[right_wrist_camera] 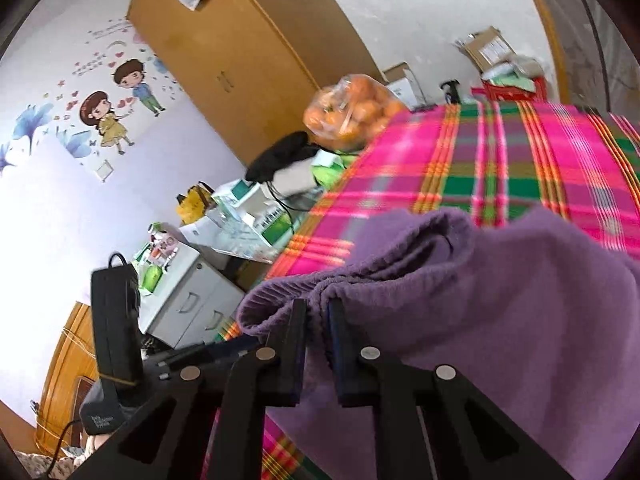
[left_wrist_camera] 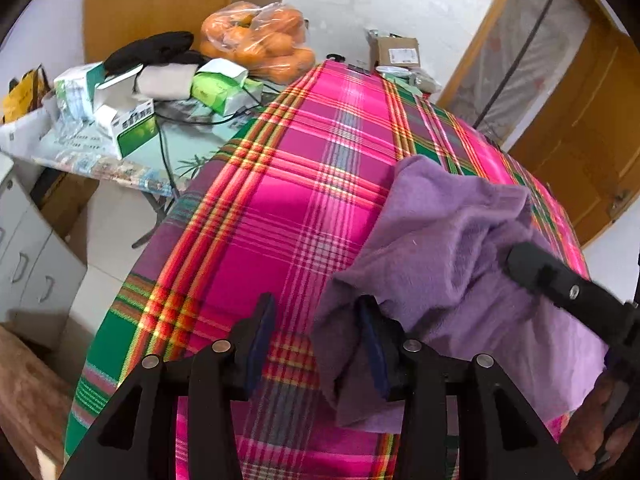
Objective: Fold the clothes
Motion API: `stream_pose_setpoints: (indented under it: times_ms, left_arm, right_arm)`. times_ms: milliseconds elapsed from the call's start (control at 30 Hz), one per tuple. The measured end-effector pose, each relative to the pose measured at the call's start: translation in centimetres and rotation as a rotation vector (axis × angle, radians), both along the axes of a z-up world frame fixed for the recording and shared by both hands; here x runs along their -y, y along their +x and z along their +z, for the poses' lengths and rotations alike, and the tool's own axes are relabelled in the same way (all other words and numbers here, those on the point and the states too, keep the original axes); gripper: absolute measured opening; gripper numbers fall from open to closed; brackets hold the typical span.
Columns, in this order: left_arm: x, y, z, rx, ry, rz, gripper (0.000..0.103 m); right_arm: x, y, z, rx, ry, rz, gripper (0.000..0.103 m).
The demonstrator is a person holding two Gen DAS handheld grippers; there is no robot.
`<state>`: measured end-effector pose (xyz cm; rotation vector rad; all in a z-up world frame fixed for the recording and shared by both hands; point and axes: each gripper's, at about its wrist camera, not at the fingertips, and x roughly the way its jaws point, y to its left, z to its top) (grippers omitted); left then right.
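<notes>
Left gripper (left_wrist_camera: 318, 334): your fingers stand apart; the purple garment (left_wrist_camera: 452, 264) drapes over the right-hand one, nothing pinched.
Right gripper (right_wrist_camera: 317, 344): your fingers are clamped on the garment's ribbed hem.
Garment: bunched on the plaid cloth (left_wrist_camera: 280, 200), at 4 o'clock in the left view.
Bag of oranges (left_wrist_camera: 260, 40): 12 o'clock, beyond the cloth.

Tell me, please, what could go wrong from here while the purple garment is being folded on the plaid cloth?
1. The left tool stands open, with the purple garment draped over only one finger, so the fabric may slide off when lifted.
2. The right tool pinches just a bunched edge of the garment; a pull could slip it free or fold it unevenly.
3. Dragging the garment could ruck up the plaid cloth beneath.
</notes>
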<state>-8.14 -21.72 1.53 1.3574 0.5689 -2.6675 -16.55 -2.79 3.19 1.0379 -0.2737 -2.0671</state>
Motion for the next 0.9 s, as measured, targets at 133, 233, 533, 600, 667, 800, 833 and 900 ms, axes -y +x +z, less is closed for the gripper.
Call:
stream_pose_setpoints:
  times_ms: [133, 233, 533, 600, 667, 800, 833, 900]
  left_arm:
    - [0.9, 1.6, 1.3, -0.06, 0.033, 0.01, 0.043]
    - [0.7, 2.8, 2.5, -0.124, 0.041, -0.032, 0.043]
    - [-2.0, 3.9, 4.6, -0.214, -0.018, -0.197, 0.043]
    - [-2.9, 3.7, 4.7, -0.213, -0.053, -0.224, 0.043]
    - [-3.4, 3.3, 4.4, -0.187, -0.073, -0.236, 0.043]
    - [-3.4, 2.5, 3.6, -0.153, -0.083, -0.222, 0.043]
    - [-3.3, 2.4, 3.5, -0.151, -0.073, -0.215, 0.043]
    - [-2.9, 2.1, 3.3, -0.146, -0.051, -0.201, 0.043]
  right_arm:
    - [1.0, -0.4, 0.7, -0.01, -0.023, 0.016, 0.011]
    - [1.8, -0.8, 1.1, -0.012, -0.04, 0.026, 0.011]
    - [3.2, -1.2, 2.0, -0.017, -0.056, 0.055, 0.011]
    - [3.3, -1.2, 2.1, -0.021, -0.058, 0.06, 0.011]
    - [3.5, -1.2, 2.1, -0.02, -0.056, 0.068, 0.011]
    - [3.6, -1.2, 1.9, -0.003, -0.07, 0.076, 0.011]
    - [3.6, -1.2, 1.9, 0.0, -0.071, 0.078, 0.011]
    - [3.8, -1.1, 1.8, 0.005, -0.073, 0.084, 0.011]
